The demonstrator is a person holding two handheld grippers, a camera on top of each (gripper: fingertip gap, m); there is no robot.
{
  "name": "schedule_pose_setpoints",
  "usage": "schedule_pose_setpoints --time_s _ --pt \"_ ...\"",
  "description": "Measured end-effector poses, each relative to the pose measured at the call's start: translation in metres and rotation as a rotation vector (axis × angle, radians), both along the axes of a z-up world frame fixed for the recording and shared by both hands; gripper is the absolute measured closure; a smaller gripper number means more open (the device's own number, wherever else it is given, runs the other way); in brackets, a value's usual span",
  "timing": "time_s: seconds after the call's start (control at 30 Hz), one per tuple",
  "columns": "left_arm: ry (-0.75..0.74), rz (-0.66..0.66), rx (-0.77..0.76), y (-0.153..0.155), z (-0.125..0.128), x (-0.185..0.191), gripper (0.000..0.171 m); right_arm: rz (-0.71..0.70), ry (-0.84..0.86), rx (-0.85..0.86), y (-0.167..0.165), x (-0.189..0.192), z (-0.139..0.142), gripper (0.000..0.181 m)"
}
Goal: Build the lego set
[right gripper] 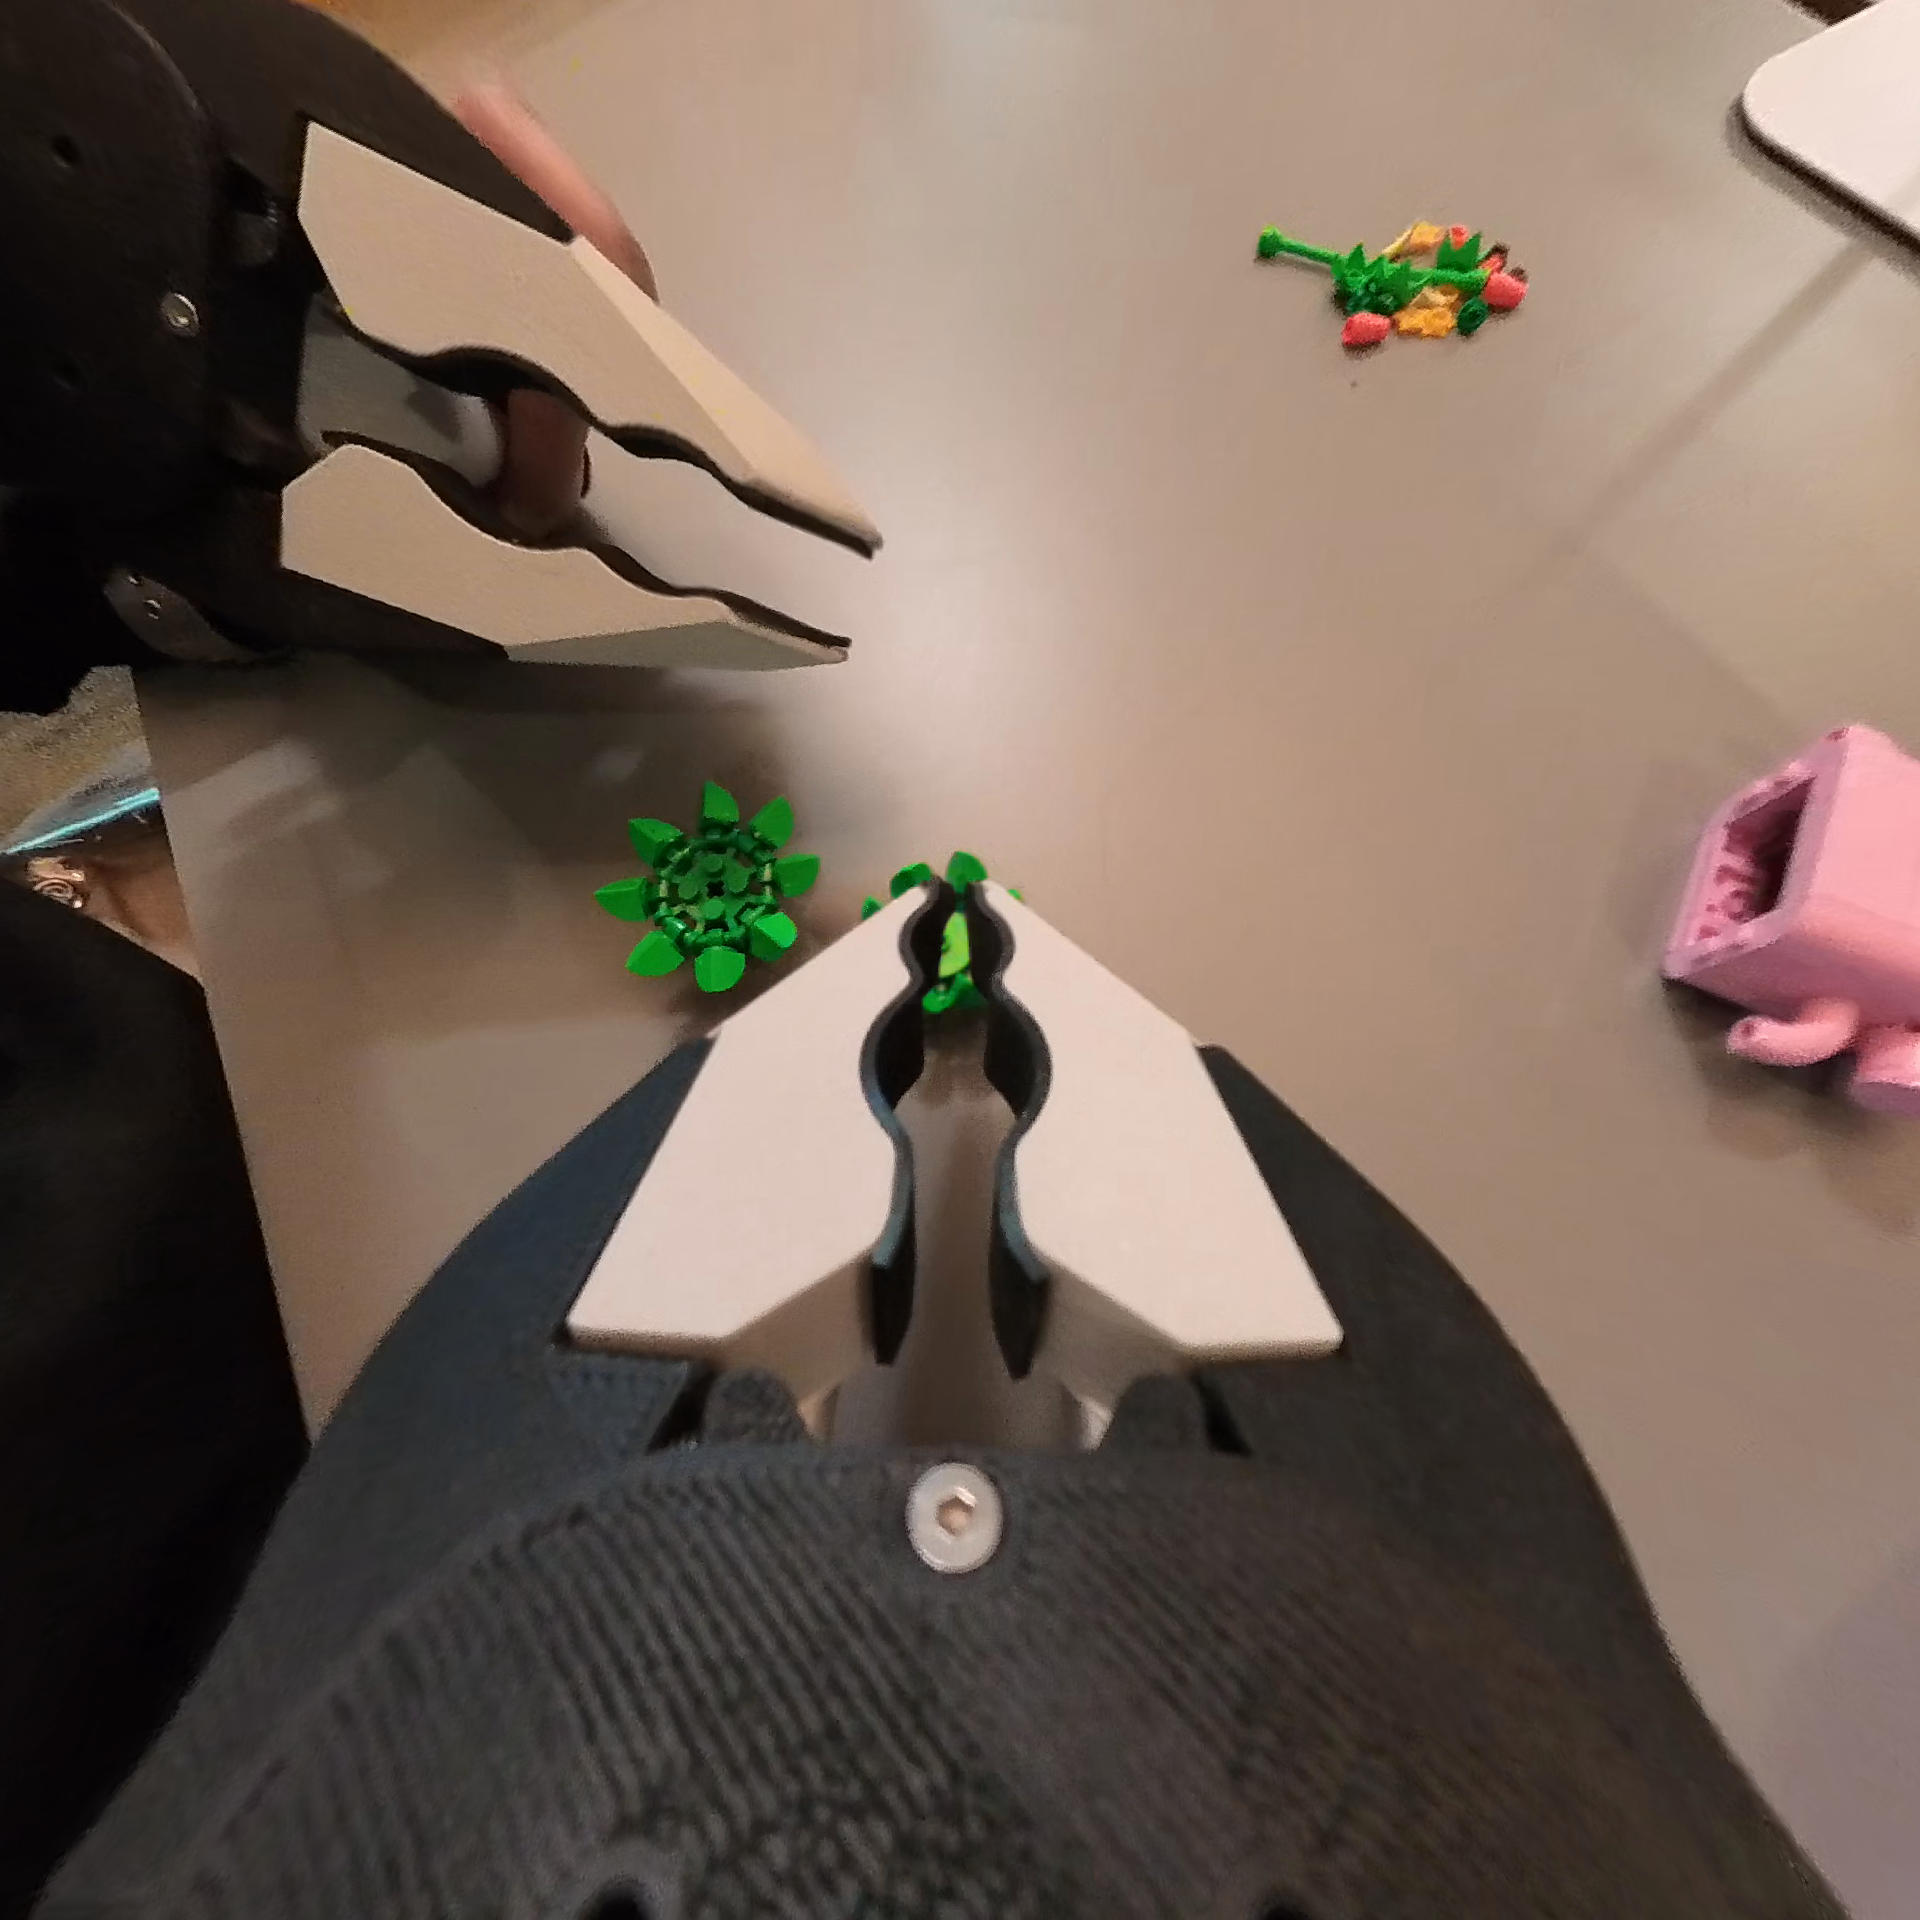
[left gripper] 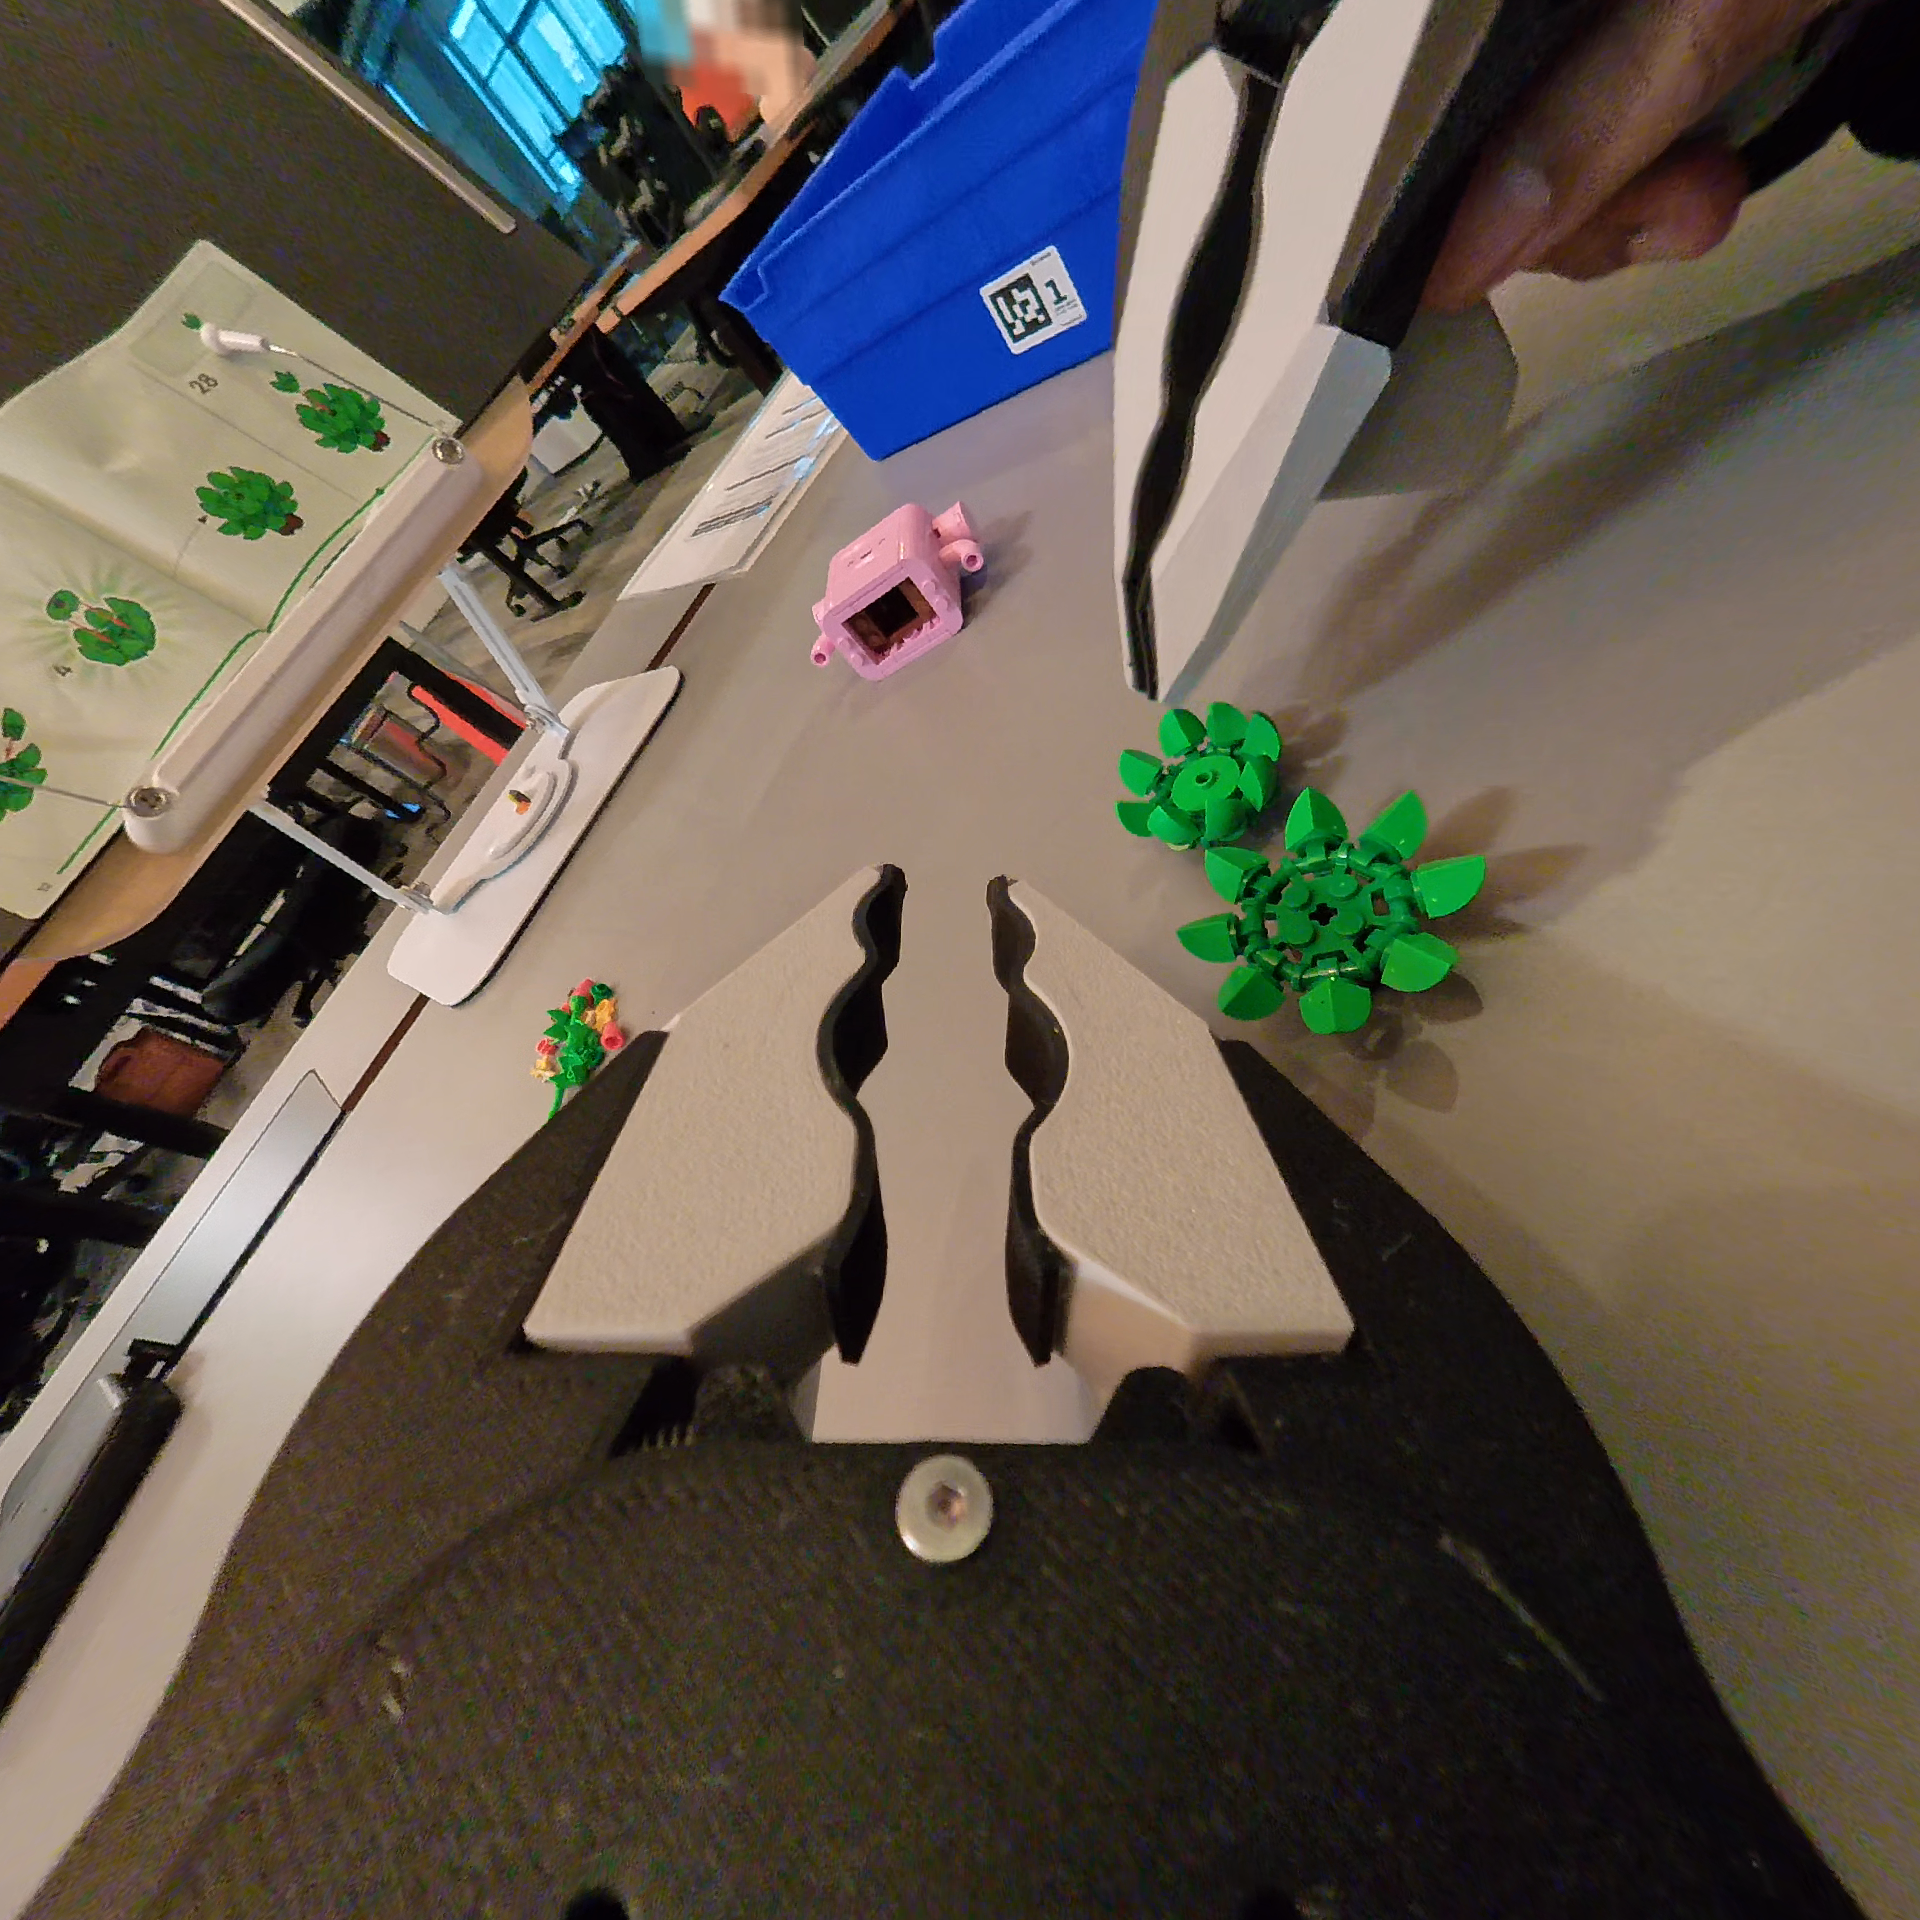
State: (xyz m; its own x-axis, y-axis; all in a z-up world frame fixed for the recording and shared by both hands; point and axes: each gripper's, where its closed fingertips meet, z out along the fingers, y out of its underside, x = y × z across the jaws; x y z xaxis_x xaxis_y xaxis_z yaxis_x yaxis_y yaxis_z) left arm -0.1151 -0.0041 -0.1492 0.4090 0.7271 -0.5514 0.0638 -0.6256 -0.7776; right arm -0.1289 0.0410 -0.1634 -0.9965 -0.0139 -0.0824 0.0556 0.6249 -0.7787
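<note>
A small green leaf cluster [left gripper: 1200, 774] and a larger green leaf ring [left gripper: 1330, 914] lie side by side on the grey table [left gripper: 790, 831]. My right gripper [right gripper: 956, 894] is shut, with its tips right over the small cluster [right gripper: 961, 868]. Green shows through the slit between its pads. In the left wrist view the right gripper [left gripper: 1143, 686] has its tips just short of the cluster, which rests on the table. The leaf ring [right gripper: 712, 899] lies to its left. My left gripper [left gripper: 945, 883] is open and empty above the table, left of the leaves. It also shows in the right wrist view [right gripper: 862, 597].
A pink block-shaped build [left gripper: 894, 592] lies farther back. A small bunch of green, red and yellow flower pieces [left gripper: 577, 1029] lies at the left. A blue bin [left gripper: 935, 260] stands at the back. An instruction booklet [left gripper: 156, 520] sits in a white stand [left gripper: 540, 831] at the table's left edge. The right tips stand about 15 cm off the pink block-shaped build [left gripper: 894, 592]. Seen from the right wrist view [right gripper: 1798, 880] as well.
</note>
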Motion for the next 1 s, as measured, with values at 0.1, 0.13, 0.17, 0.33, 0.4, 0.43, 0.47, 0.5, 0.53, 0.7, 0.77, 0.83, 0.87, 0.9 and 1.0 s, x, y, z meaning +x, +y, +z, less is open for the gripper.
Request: schedule_pose_setpoints --time_s 0.1,0.13,0.17,0.33,0.4,0.43,0.47,0.5,0.53,0.7,0.77,0.83,0.87,0.9,1.0 --pt "0.011 0.014 0.006 -0.003 0.002 -0.002 0.158 0.059 0.013 0.026 -0.003 -0.004 0.013 0.175" --pt "0.016 0.015 0.013 -0.003 0.003 -0.002 0.159 0.091 0.008 0.052 -0.004 -0.003 0.016 0.171" --pt "0.021 0.014 0.023 -0.004 0.005 -0.002 0.159 0.124 0.008 0.09 -0.004 -0.002 0.016 0.168" --pt "0.042 0.012 0.09 -0.007 0.013 -0.001 0.16 0.268 0.159 0.338 0.0 0.002 -0.002 0.167" --pt "0.053 0.009 0.135 -0.01 0.018 0.0 0.161 0.314 0.209 0.425 0.003 0.002 -0.012 0.168" --pt "0.059 0.008 0.168 -0.012 0.022 0.001 0.161 0.334 0.214 0.457 0.004 0.003 -0.016 0.168" --pt "0.067 0.009 0.206 -0.015 0.026 0.001 0.161 0.352 0.214 0.481 0.004 0.004 -0.019 0.168" --pt "0.072 0.009 0.248 -0.018 0.03 0.002 0.161 0.367 0.217 0.499 0.004 0.004 -0.02 0.168" --pt "0.077 0.009 0.29 -0.022 0.034 0.002 0.161 0.382 0.224 0.514 0.003 0.004 -0.021 0.168" --pt "0.094 0.011 0.402 -0.032 0.044 0.004 0.161 0.443 0.251 0.575 0.001 0.004 -0.026 0.167" --pt "0.093 0.007 0.385 -0.03 0.043 0.004 0.161 0.463 0.246 0.593 0.001 0.006 -0.028 0.169" --pt "0.091 0.003 0.354 -0.026 0.04 0.004 0.161 0.473 0.262 0.613 0.002 0.005 -0.029 0.171" --pt "0.09 0.001 0.339 -0.025 0.039 0.004 0.161 0.476 0.268 0.618 0.001 0.004 -0.029 0.171" --pt "0.089 -0.001 0.326 -0.024 0.038 0.004 0.161 0.48 0.268 0.622 0.001 0.004 -0.029 0.171" --pt "0.088 -0.003 0.31 -0.022 0.037 0.004 0.162 0.484 0.255 0.63 0.001 0.006 -0.029 0.171"
